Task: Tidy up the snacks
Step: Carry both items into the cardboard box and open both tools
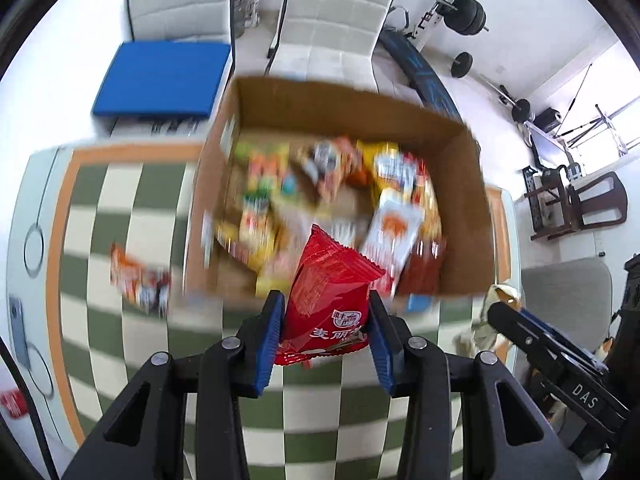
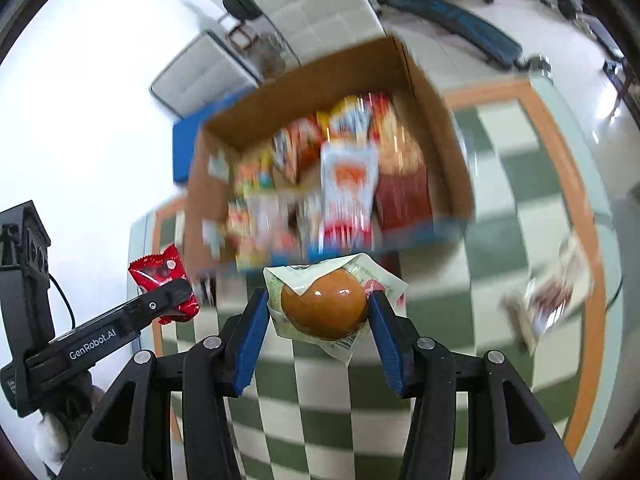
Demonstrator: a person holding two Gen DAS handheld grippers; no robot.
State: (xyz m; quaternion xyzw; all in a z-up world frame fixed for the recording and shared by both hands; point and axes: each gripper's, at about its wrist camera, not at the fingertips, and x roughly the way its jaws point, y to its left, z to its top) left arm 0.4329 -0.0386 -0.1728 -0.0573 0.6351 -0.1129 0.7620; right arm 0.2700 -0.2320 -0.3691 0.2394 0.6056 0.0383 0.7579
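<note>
My left gripper (image 1: 325, 312) is shut on a red snack packet (image 1: 328, 288), held above the table just in front of the cardboard box (image 1: 460, 200). The box holds several mixed snack packets, blurred by motion. My right gripper (image 2: 318, 312) is shut on a clear-wrapped brown bun (image 2: 324, 304), also held just short of the cardboard box (image 2: 440, 120). In the right wrist view the left gripper (image 2: 176, 296) shows at the left with the red packet (image 2: 160, 276). The right gripper shows at the right edge of the left wrist view (image 1: 504, 316).
The table carries a green and white checked cloth (image 1: 132, 216) with an orange border. A loose orange snack packet (image 1: 138, 280) lies left of the box; another packet (image 2: 556, 292) lies to its right. Two white chairs (image 1: 328, 20) and a blue cushion (image 1: 160, 76) stand beyond the table.
</note>
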